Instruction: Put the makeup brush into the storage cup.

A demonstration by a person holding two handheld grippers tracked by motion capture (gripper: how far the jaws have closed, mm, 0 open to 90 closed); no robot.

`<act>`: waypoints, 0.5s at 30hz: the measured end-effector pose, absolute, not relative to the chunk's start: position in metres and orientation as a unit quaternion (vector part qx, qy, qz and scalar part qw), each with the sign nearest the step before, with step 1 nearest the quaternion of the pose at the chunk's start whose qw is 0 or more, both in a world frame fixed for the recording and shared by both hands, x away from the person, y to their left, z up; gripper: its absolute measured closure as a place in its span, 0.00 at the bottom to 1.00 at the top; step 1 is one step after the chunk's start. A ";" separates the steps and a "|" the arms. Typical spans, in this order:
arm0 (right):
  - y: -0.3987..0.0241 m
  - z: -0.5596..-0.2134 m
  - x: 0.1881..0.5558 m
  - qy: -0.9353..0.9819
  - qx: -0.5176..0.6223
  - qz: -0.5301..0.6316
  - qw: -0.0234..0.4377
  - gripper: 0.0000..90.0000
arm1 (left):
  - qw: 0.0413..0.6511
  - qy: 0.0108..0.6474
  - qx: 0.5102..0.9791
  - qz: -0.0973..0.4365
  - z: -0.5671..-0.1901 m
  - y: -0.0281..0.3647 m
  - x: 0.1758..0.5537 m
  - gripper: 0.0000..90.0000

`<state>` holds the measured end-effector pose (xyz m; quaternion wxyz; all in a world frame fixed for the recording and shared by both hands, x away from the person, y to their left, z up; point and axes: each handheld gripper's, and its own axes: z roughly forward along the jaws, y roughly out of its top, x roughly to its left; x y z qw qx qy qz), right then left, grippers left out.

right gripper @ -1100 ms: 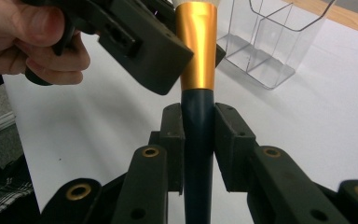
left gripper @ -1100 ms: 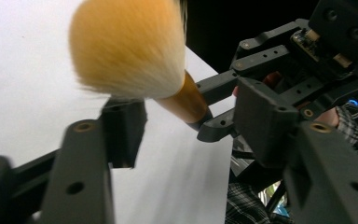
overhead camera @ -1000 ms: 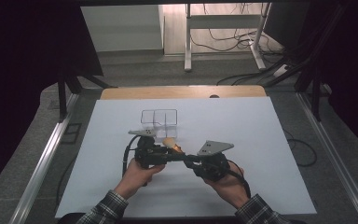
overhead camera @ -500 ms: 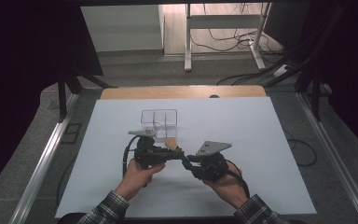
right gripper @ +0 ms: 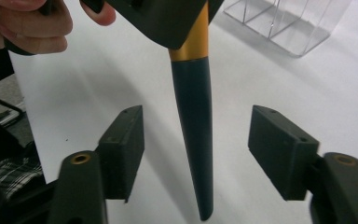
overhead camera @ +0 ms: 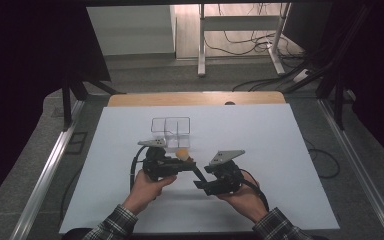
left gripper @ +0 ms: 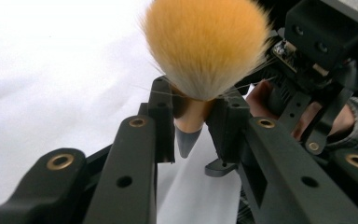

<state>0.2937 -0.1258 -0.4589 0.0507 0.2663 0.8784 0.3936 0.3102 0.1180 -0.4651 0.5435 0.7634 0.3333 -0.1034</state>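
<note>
- No readable writing or brand on anything I see.
- I've got the makeup brush (left gripper: pixel 205 56) mid-table (overhead camera: pixel 280 130), in front of the clear acrylic organizer (overhead camera: pixel 170 131); open white surface all round, edges well off.
- My left gripper (left gripper: pixel 193 119) jaws are clamped on the brush's gold ferrule.
- My right gripper (right gripper: pixel 196 151) jaws have just been opening; they stand apart, dark handle between them, pads not touching it.

White table (overhead camera: pixel 280 150), grey floor (overhead camera: pixel 145 75), perhaps desk legs (overhead camera: pixel 202 45) behind.
</note>
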 end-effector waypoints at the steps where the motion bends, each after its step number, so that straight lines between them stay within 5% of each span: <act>1: -0.126 -0.460 0.295 0.879 0.266 0.393 0.050 0.37 | 0.542 0.333 0.765 -0.100 -0.465 0.118 0.310 0.80; 15: -0.131 -0.468 0.300 0.880 0.282 0.380 0.038 0.23 | 0.536 0.336 0.772 -0.064 -0.458 0.124 0.307 0.80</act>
